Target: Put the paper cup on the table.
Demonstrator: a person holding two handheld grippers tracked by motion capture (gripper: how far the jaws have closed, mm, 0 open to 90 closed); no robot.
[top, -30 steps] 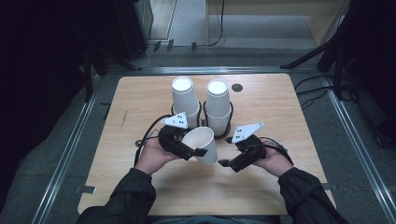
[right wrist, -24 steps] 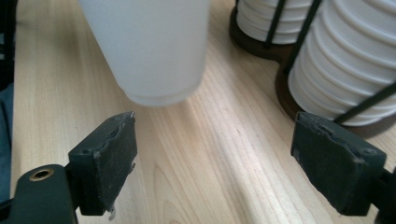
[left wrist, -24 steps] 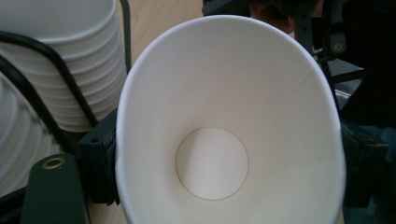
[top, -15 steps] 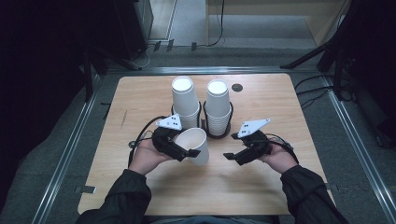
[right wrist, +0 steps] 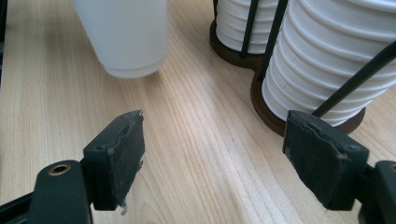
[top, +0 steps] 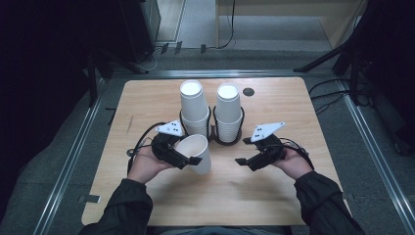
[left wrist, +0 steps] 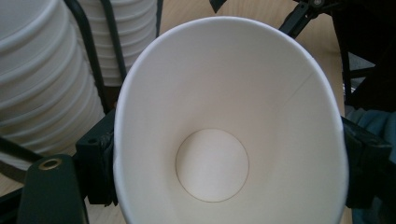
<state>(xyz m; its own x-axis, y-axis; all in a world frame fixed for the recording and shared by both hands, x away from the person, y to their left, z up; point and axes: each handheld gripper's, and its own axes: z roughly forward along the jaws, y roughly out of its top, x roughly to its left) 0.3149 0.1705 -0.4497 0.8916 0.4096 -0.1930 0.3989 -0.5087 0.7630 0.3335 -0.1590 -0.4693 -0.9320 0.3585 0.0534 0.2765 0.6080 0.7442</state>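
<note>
**One loose cup in my left grip, two stacks in the rack**

One white paper cup (top: 195,153) is clamped in my left gripper (top: 192,159). In the left gripper view the jaws press on either side of its wall near the rim, squeezing the mouth into an oval. The cup is empty: I see straight down to its clean round bottom (left wrist: 212,165). From the high view it is held at the near-middle of the wooden table (top: 147,98), just in front of the rack, with its mouth tipped toward my side. In the right gripper view its base looks to be on or just above the wood; I cannot tell which.

My right gripper (top: 243,162) holds nothing. Its jaws have just been closing but stand fairly wide, with bare wood between the pads (right wrist: 119,156). It sits near the cup, to its right and apart from it.

Two stacks of white cups stand upside down behind, side by side: the left stack (top: 193,107) and the right stack (top: 228,111). Both are caged in a black wire holder (top: 212,128) on dark round bases. I cannot count the cups within each stack.

One small dark disc (top: 248,91) lies on the table beyond the right stack.
</note>
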